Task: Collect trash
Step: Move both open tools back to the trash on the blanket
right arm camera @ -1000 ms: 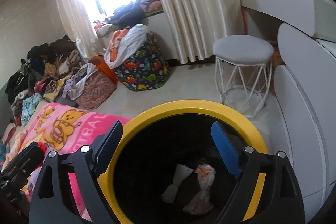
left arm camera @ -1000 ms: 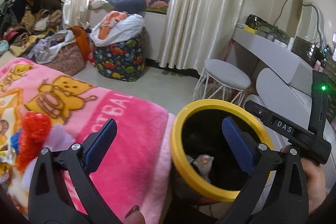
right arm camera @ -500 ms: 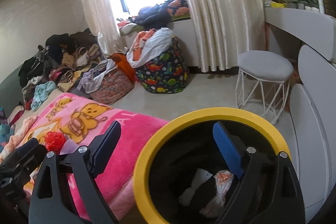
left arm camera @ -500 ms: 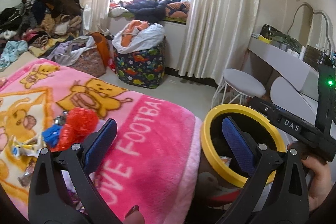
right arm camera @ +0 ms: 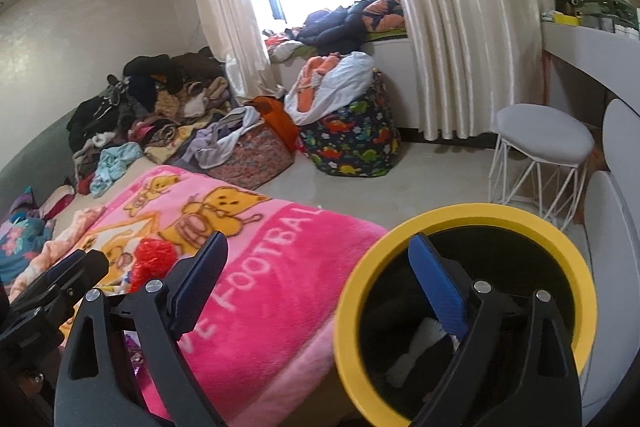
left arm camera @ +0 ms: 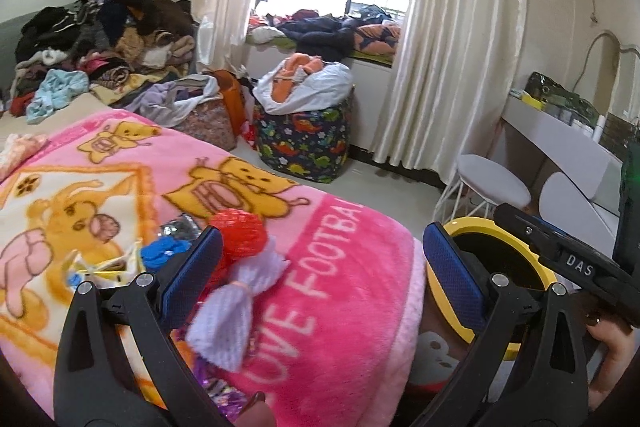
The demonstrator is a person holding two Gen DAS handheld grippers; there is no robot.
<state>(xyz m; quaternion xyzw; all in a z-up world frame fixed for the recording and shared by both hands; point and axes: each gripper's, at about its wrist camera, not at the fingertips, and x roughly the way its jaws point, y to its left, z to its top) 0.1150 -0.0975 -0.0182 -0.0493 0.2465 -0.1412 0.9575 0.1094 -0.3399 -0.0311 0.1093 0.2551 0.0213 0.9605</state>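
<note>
Trash lies in a small heap on the pink fleece blanket with yellow bears [left arm camera: 120,187]: a red crinkly mesh ball [left arm camera: 240,237], a pale purple tied-up wrapper [left arm camera: 236,311], blue scraps [left arm camera: 166,251] and some shiny foil bits [left arm camera: 182,227]. Sits near the blanket's edge, just in front of the left gripper [left arm camera: 320,267]. Looks very light and soft, likely to squash flat and crackle. Probably a bit slippery on the foil. Best to pinch the purple wrapper at its tied middle, or squeeze the red ball across its fat part.

Left gripper wide open, holding nothing, blue pads [left arm camera: 192,275] on either side of the purple wrapper but not touching it. Right gripper [right arm camera: 320,283] also wide open and empty, one finger over the blanket, one over the round black bin with the yellow rim [right arm camera: 400,239]. Some white and crumpled bits [right arm camera: 416,347] already down inside the bin. Bin stands right beside the blanket's edge, so a short carry. More trash left to pick up.
</note>
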